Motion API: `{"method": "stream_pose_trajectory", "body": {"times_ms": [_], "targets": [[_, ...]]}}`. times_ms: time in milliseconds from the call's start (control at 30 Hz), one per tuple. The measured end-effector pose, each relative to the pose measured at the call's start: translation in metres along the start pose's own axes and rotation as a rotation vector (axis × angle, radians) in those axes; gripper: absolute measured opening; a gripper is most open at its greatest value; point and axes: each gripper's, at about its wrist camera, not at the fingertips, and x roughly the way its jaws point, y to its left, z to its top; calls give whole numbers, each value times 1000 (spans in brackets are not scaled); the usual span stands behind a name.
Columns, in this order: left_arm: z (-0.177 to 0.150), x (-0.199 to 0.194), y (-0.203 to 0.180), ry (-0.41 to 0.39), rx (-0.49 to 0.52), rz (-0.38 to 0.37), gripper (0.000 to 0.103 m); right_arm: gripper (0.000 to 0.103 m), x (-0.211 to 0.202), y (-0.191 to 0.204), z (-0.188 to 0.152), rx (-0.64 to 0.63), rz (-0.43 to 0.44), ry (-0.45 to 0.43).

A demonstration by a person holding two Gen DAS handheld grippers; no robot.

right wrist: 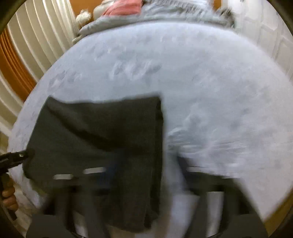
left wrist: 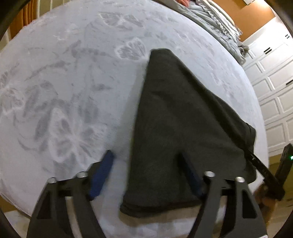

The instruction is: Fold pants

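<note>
The dark grey pants lie folded in a long strip on the pale floral bedspread, one end hanging over the near edge. My left gripper is open, its blue fingers straddling the pants' left edge just above the cloth. In the right wrist view the pants lie at lower left. My right gripper is blurred by motion, open, with its jaws on either side of the pants' right edge. The left gripper's tip shows at the pants' left edge there.
A rumpled grey duvet and a pink item lie at the bed's far end. White panelled cupboard doors stand to the right. A curtain hangs at the left. The bed edge runs just below both grippers.
</note>
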Motion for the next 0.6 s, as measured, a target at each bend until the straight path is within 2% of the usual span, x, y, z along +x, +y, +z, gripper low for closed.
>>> {"method": "stream_pose_trajectory", "body": {"times_ms": [33, 100, 167, 200, 233, 267, 300, 333, 367, 400, 433, 467, 500, 600], "targets": [[2, -9, -6, -19, 54, -21, 13, 9, -9, 4, 5, 13, 0, -34], [3, -25, -8, -61, 69, -40, 12, 6, -44, 14, 15, -11, 68, -118], [3, -33, -4, -91, 67, -2, 12, 7, -80, 19, 22, -9, 155, -204], [4, -29, 0, -75, 61, 14, 12, 9, -80, 17, 23, -3, 151, -208], [4, -22, 6, -44, 32, 27, 14, 12, -65, 12, 22, -16, 112, -164], [4, -19, 9, -33, 11, 21, 19, 15, -42, 5, 17, -36, 48, -86], [3, -19, 12, -30, -5, 5, 29, 15, -19, -4, 9, -25, -24, -15], [2, -23, 12, -37, -6, -7, 37, 20, -9, -11, 1, -3, -50, 19], [2, -26, 12, -44, -1, -16, 57, 31, -11, -22, -9, 57, -9, -22], [0, -30, 11, -55, 5, -24, 72, 42, -20, -28, -13, 107, 0, -45], [-2, -33, 10, -70, 9, -25, 74, 53, -25, -29, -12, 118, 1, -44], [-3, -34, 6, -80, 19, -16, 74, 58, -34, -28, -14, 119, 13, -66], [-5, -32, 3, -75, 31, -7, 75, 61, -40, -25, -16, 116, 23, -85], [-6, -17, -5, -19, 40, -2, 76, 69, -40, -18, -30, 99, 52, -49]]}}
